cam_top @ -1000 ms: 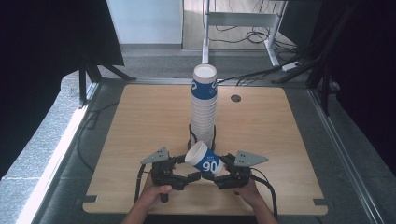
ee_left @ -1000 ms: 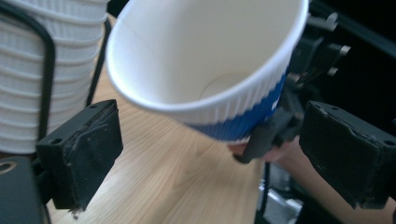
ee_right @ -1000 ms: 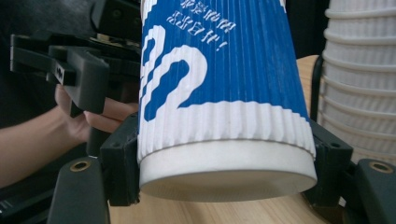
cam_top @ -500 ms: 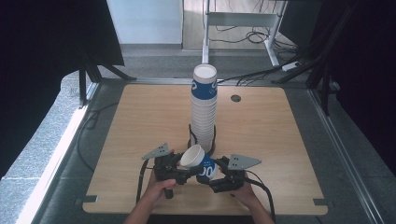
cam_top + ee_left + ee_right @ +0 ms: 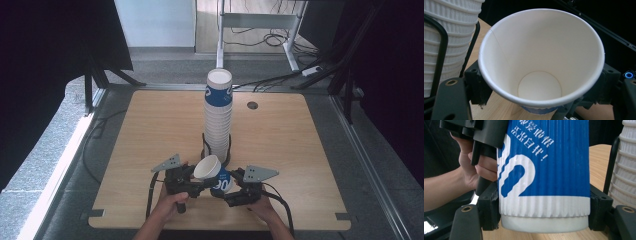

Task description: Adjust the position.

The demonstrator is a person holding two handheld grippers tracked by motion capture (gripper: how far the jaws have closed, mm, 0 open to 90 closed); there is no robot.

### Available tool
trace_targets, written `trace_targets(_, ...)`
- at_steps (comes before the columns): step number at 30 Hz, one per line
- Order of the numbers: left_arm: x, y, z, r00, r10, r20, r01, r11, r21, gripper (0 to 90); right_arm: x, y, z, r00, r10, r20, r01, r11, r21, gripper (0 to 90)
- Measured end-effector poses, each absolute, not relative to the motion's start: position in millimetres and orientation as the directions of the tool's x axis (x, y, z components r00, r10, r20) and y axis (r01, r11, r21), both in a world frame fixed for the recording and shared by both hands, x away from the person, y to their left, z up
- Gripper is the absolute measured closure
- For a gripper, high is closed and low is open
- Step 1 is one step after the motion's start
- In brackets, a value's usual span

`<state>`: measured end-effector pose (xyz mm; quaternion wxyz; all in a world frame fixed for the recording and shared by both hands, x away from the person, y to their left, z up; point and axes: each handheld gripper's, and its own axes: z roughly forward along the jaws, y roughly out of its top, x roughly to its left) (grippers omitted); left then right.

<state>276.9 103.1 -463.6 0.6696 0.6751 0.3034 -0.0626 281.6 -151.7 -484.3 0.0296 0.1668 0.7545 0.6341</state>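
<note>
Tilted cup (image 5: 212, 173) between left tongs (image 5: 196, 186) and right tongs (image 5: 225, 192), just before cup stack (image 5: 218, 117) mid-table (image 5: 150, 125).

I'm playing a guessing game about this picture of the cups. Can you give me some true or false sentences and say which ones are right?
1. The blue and white ribbed paper cup is gripped by both grippers. True: the left gripper has just closed on its rim end, and the right gripper clamps its base end.
2. The held cup is full of water. False: the left gripper view shows it empty inside.
3. A tall stack of ribbed paper cups stands in a black wire holder. True.
4. The light wooden table is round. False: it is rectangular.
5. The held cup stands upright on the table. False: it is tilted between the grippers.
</note>
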Motion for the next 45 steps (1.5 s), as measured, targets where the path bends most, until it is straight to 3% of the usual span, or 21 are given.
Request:
trace_targets(16,273,103,-460,0.824,0.367,-0.431,0.451,0.034,0.892,20.9,282,-152,-482,-0.933,0.326,0.151,0.222,0.192,0.956,19.7)
trace_targets(45,263,118,-439,0.831,0.478,-0.284,0.350,-0.053,0.935,21.1,281,-159,-477,-0.928,0.363,0.077,0.191,0.288,0.938,17.7)
